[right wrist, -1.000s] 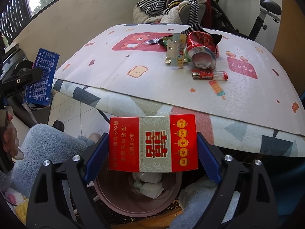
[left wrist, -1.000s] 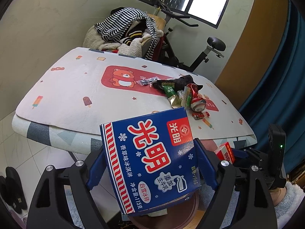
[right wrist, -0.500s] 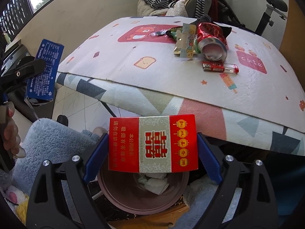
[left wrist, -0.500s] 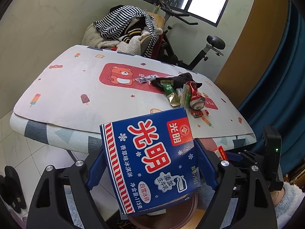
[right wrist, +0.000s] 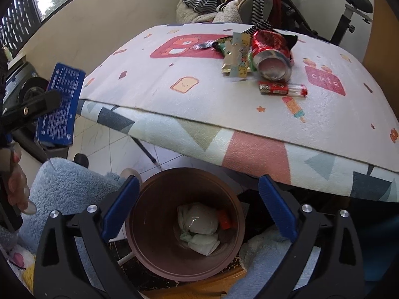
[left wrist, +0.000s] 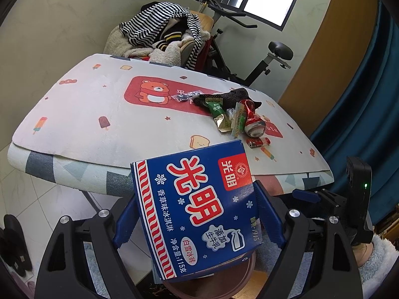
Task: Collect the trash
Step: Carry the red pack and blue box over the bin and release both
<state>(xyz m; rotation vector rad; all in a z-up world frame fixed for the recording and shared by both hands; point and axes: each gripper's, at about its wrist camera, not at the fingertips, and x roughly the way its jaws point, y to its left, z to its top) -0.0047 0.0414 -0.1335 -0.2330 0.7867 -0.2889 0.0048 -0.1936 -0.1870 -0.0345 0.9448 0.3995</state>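
My left gripper [left wrist: 197,219] is shut on a blue ice-cream box [left wrist: 197,206], held above the brown trash bin [left wrist: 247,271]. The same blue box [right wrist: 59,104] shows at the left of the right wrist view. My right gripper [right wrist: 197,206] hangs over the brown bin [right wrist: 154,256], its jaws opening with nothing between them. A red pack [right wrist: 224,219] lies inside the bin beside crumpled white tissues [right wrist: 199,226]. On the table lie a crushed red can [right wrist: 271,54], a red lighter [right wrist: 283,90] and snack wrappers [right wrist: 235,54].
The table [right wrist: 174,114] is covered by a patterned mat with a bear print. A chair piled with striped clothes [left wrist: 162,32] and an exercise bike [left wrist: 274,57] stand behind it. A person's hand [right wrist: 17,182] and fluffy blue sleeves sit at the left. Slippers [left wrist: 12,244] rest on the tiled floor.
My right gripper let go of the red pack, which dropped into the bin. The left gripper still holds the blue box in about the same place.
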